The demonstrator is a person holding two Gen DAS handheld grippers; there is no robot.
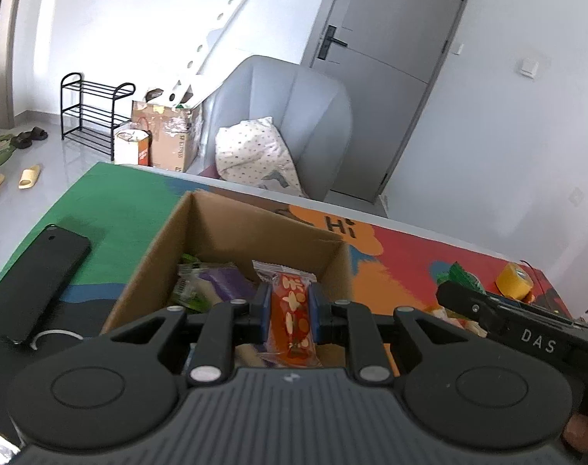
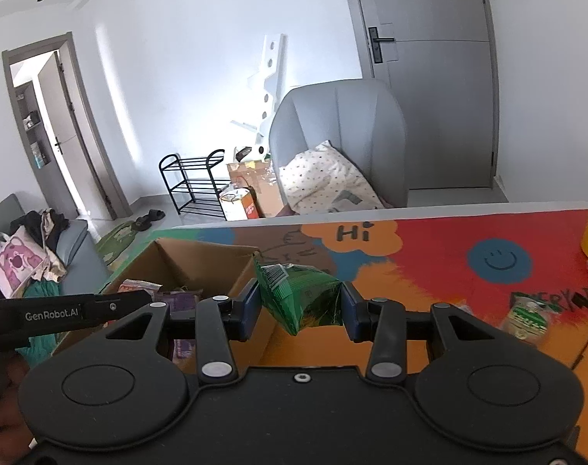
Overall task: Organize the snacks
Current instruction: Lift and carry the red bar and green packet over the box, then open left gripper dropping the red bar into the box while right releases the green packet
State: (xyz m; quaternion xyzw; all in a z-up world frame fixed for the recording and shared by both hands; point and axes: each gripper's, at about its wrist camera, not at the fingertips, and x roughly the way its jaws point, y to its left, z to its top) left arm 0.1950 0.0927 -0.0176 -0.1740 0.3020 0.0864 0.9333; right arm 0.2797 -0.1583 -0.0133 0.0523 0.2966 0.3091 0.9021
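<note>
Snacks: left gripper [image 1: 290,312] pinches the orange packet [image 1: 292,317] over the box [image 1: 232,228]; spread the jaws low. The right gripper [image 2: 300,306] grips the green packet [image 2: 301,298].

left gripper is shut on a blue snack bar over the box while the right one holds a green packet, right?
Not quite: the bar in the left gripper is orange-red, not blue, as the left wrist view shows. The rest stands: it is held over the box, and the right gripper holds a green packet.
</note>
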